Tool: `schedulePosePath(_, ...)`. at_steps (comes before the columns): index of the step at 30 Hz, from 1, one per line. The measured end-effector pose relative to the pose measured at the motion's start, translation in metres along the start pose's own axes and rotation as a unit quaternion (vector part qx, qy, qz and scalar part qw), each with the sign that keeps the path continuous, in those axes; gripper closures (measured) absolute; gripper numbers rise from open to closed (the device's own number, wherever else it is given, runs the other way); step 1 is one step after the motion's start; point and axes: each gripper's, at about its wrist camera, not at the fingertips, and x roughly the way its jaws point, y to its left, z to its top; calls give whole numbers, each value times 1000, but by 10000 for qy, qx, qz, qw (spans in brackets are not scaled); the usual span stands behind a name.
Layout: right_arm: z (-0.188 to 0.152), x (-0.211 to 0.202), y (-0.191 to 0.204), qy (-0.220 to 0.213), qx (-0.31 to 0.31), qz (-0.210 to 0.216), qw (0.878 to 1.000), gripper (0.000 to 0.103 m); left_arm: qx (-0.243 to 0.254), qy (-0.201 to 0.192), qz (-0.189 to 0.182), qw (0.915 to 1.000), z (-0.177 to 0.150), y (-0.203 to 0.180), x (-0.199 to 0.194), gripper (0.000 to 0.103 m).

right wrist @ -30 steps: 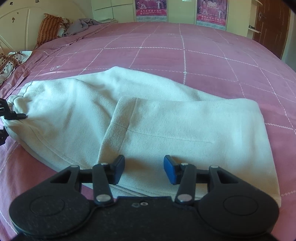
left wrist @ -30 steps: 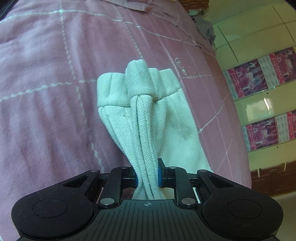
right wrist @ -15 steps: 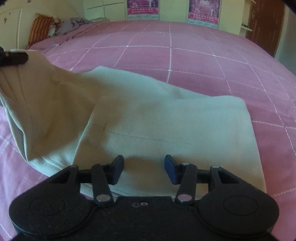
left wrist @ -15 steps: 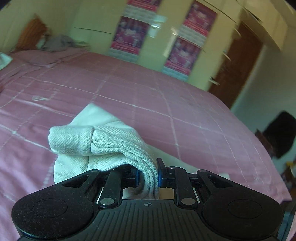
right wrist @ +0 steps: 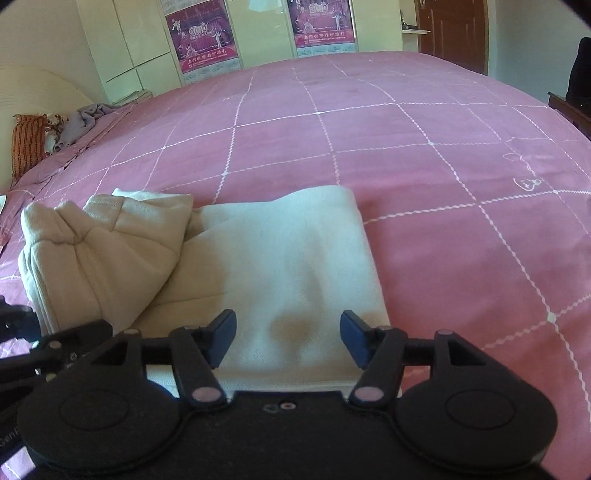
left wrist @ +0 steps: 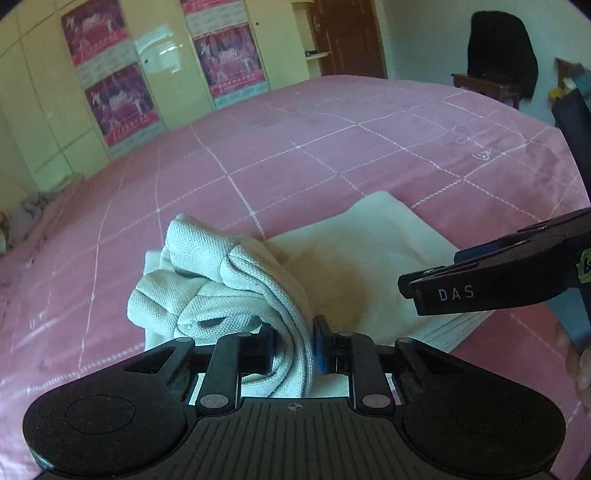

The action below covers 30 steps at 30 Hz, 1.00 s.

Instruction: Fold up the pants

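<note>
Cream pants (right wrist: 295,258) lie folded on the pink bed (right wrist: 406,147). My left gripper (left wrist: 293,350) is shut on the bunched waistband end (left wrist: 221,280), held over the folded part (left wrist: 369,258). In the right wrist view that bunched end (right wrist: 110,240) rests on the left of the folded stack. My right gripper (right wrist: 288,339) is open and empty, its fingers above the near edge of the folded pants. Its finger (left wrist: 480,288) shows at the right of the left wrist view.
The pink checked bedspread stretches far behind and to the right. Cream wardrobes with posters (right wrist: 207,37) stand behind the bed. Pillows and a grey cloth (right wrist: 55,125) lie at the far left. A chair with dark clothing (left wrist: 498,55) and a brown door (right wrist: 450,29) are at the far right.
My left gripper has swung the waistband end up and over onto the folded legs. The pants now form a shorter stack. My right gripper stayed open above the near edge.
</note>
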Motion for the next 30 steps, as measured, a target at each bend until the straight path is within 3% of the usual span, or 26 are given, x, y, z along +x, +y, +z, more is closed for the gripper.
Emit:
schedulePosePath(4,0,-9,-14,-73,276,163,9995,40,977,135,-104,9951,3,-24,12,83)
schedulePosePath(8,-1,-16,-35,-108,552,325,9979,39,1132,317,-217,9928,2,-42,9,83)
schedulePosePath(12,-2,-19,-46,-188,703,564,9958,38,1715,228,-28,9849,0,-68,0,83)
schedulePosePath(14,0,-22,-45,-223,762,790,9937,34,1717,251,-43,9848,0,-73,-4,83)
schedulePosePath(16,2,-26,-43,-297,785,956,9919,25,1446,285,-147,9890,3,-67,-9,83)
schedulePosePath(20,5,-30,-38,-253,711,1184,9901,25,584,335,-362,9971,1,-41,-19,83)
schedulePosePath(23,5,-28,-32,-157,668,1245,9898,25,-219,383,-513,9977,-6,-15,-30,82)
schedulePosePath(27,5,-27,-25,-52,666,1268,9897,25,-1334,378,-516,9890,-20,21,-44,82)
schedulePosePath(30,5,-25,-22,32,782,1317,9882,23,-2218,352,-305,9740,-30,48,-47,82)
